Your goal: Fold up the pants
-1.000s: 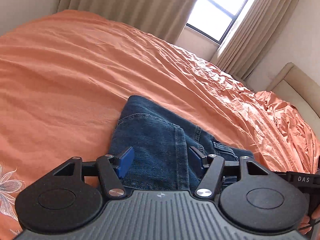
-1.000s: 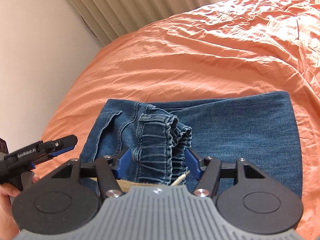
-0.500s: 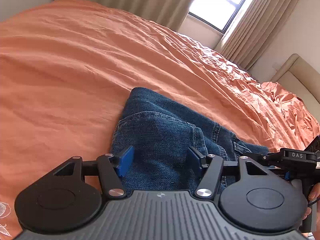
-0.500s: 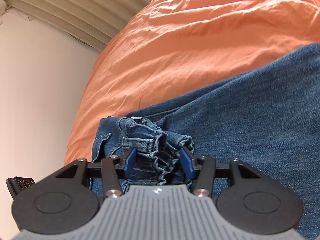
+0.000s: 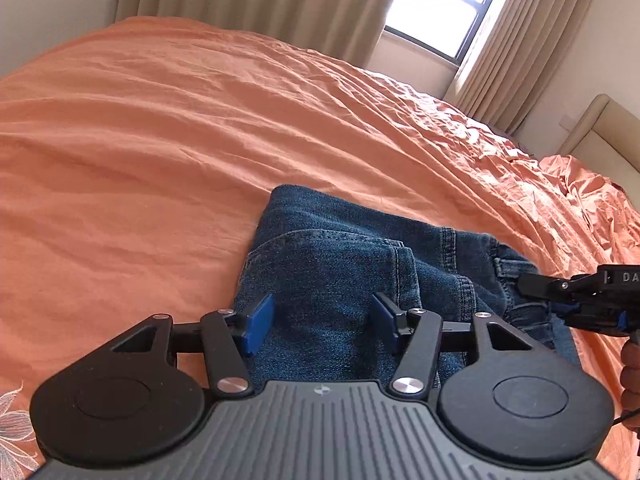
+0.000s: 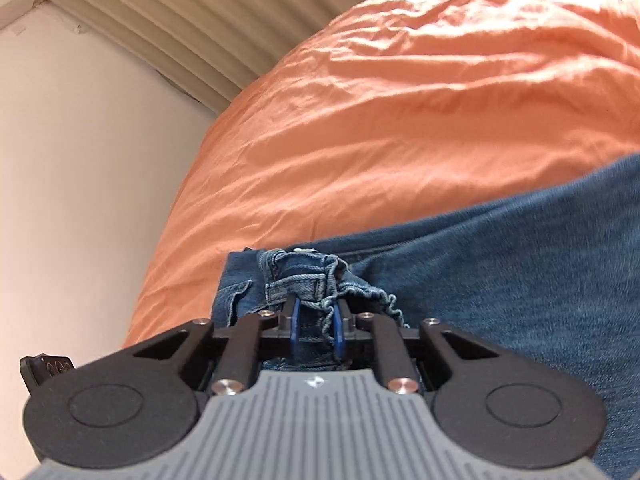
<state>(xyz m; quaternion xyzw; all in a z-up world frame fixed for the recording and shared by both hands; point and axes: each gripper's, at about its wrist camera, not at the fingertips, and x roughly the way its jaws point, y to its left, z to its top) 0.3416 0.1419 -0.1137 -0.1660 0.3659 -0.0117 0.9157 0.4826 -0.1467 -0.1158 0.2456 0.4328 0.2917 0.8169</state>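
Note:
Blue denim pants lie folded on the orange bedspread. My left gripper is open, its blue pads wide apart just above the near folded edge of the pants. My right gripper is shut on the bunched waistband of the pants. It also shows in the left wrist view at the right edge, against the waistband end.
The orange bedspread covers the whole bed. Beige curtains and a window stand behind it. A cream headboard is at the right. A white wall is left of the bed in the right wrist view.
My right gripper has moved down onto the waistband and closed on it. My left gripper has stayed open over the pants' near edge, shifting only slightly.

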